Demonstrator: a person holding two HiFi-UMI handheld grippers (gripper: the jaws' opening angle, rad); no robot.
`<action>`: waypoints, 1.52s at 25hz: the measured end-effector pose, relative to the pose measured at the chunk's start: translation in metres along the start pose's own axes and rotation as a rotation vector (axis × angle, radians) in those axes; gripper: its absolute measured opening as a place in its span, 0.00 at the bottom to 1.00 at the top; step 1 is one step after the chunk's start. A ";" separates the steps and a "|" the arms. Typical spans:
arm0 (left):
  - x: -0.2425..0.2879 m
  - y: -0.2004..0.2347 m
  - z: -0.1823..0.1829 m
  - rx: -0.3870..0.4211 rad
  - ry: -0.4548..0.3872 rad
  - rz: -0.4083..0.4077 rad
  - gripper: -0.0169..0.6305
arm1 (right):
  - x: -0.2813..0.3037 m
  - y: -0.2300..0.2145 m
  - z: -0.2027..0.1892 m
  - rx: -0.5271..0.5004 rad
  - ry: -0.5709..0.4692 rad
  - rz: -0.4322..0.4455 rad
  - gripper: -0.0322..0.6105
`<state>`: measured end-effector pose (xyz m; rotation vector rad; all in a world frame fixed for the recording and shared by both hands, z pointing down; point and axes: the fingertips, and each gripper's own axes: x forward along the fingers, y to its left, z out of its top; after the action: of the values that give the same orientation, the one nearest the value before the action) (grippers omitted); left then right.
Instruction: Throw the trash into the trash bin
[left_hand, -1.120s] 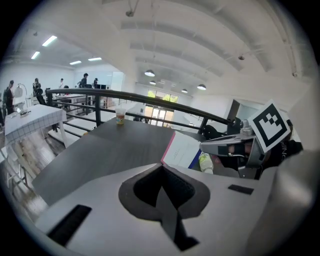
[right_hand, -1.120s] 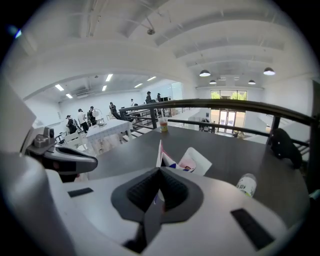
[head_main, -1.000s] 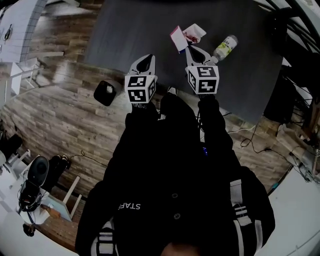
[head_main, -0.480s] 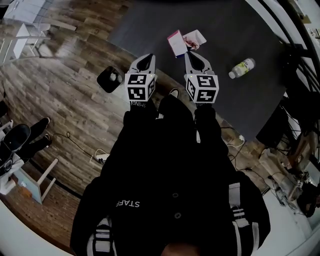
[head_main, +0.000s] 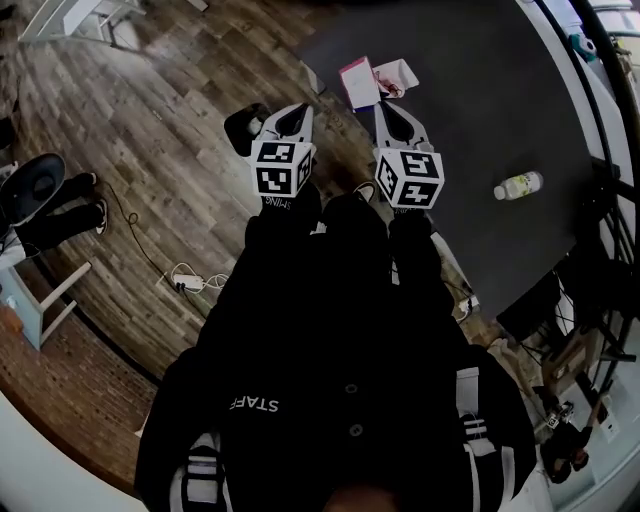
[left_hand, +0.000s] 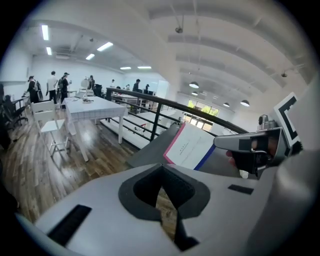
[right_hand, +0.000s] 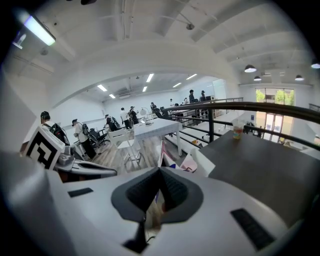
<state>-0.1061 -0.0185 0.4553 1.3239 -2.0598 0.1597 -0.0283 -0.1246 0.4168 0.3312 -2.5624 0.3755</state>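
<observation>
Trash (head_main: 356, 82) in right gripper (head_main: 384, 104), near mat (head_main: 480, 110) edge

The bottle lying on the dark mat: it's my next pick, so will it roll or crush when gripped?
The bottle lies on its side and is round, so a nudge would probably roll it across the dark mat. It looks like thin pale plastic, likely light and apt to dent. Whether it is empty cannot be told.
</observation>
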 end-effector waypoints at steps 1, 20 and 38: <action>-0.006 0.015 -0.001 -0.016 -0.004 0.018 0.03 | 0.009 0.014 0.002 -0.010 0.004 0.020 0.08; -0.079 0.200 -0.096 -0.324 0.019 0.242 0.03 | 0.138 0.208 -0.030 -0.213 0.205 0.315 0.08; -0.033 0.315 -0.271 -0.514 0.144 0.354 0.03 | 0.275 0.287 -0.202 -0.352 0.440 0.514 0.08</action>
<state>-0.2361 0.2759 0.7200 0.6186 -2.0131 -0.1142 -0.2509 0.1656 0.6721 -0.4951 -2.1861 0.1448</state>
